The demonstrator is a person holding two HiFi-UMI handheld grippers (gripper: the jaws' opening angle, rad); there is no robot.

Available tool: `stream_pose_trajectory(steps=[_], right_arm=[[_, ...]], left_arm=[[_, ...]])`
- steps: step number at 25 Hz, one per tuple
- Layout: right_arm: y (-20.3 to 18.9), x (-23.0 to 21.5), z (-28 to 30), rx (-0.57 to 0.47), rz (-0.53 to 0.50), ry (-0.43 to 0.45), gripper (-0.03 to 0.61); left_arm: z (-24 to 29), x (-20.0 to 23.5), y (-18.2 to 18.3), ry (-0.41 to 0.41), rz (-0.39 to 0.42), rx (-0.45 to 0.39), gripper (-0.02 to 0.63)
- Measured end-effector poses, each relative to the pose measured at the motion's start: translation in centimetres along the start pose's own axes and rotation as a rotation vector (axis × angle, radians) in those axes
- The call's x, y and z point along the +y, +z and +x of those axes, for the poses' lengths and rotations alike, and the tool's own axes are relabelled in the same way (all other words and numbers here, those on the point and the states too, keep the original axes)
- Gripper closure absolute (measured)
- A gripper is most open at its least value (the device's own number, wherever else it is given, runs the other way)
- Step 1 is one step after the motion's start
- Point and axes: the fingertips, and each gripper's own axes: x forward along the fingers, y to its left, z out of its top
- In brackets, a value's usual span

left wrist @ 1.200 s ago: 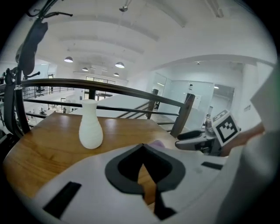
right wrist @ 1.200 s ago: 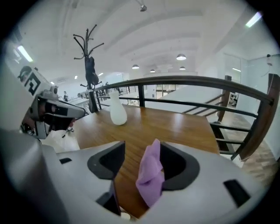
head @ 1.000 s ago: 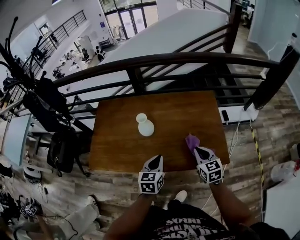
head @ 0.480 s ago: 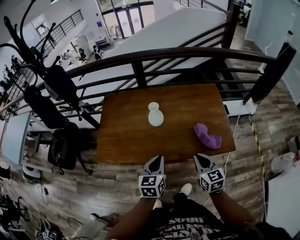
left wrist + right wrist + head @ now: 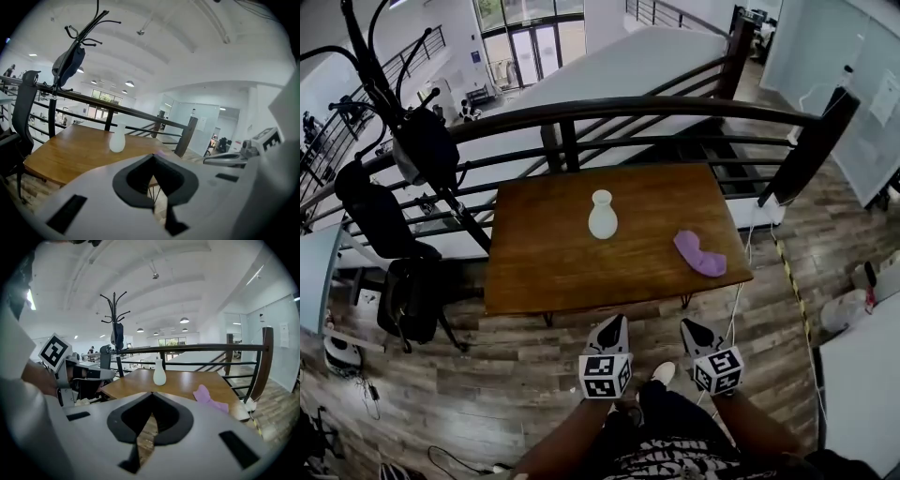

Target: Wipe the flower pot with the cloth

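Both grippers, against a second ago: they are now hanging back from the table (image 5: 544,267) on its near side, over the floor (image 5: 516,375); the right gripper (image 5: 688,326), which was at the cloth (image 5: 699,254), is now sitting well apart from it, with the left gripper (image 5: 614,323) just beside it
table: wooden, standing against the dark railing (image 5: 628,105) and carrying only two things
flower pot (image 5: 602,216): white and vase-shaped, standing upright near the table's middle, toward the far side, well apart from the cloth
cloth: purple and crumpled, lying loose by the table's near right corner, its long axis running from far left to near right
left gripper: its jaws are resting together with nothing between them
right gripper: its jaws are likewise closed and empty
what the next move is turning on: the cloth is lying far of the right gripper and slightly to its right, making that gripper the nearer one; the flower pot is standing almost straight ahead of the left gripper; the right jaws are probably needing to open and cross the cloth's short width
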Motion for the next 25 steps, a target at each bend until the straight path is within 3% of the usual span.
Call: stream_pose_trajectory(steps=[6,13,25], right_arm=[[-0.6,0.8,-2.9,-0.012,-0.012,0.002,0.580],[-0.5,1.4,-3.9,-0.016,-0.068,0.091,0.580],[-0.1,-0.9,-5.2,-0.052,-0.055,0.115,0.580]], left_arm=[[-1.7,-2.6,-1.0,-0.016,0.018,0.009,0.615],[-1.9,-5.5,-1.4,0.021,0.023,-0.003,0.615],[-1.9,-8.4,-1.8,0.042,0.055,0.008,0.615]])
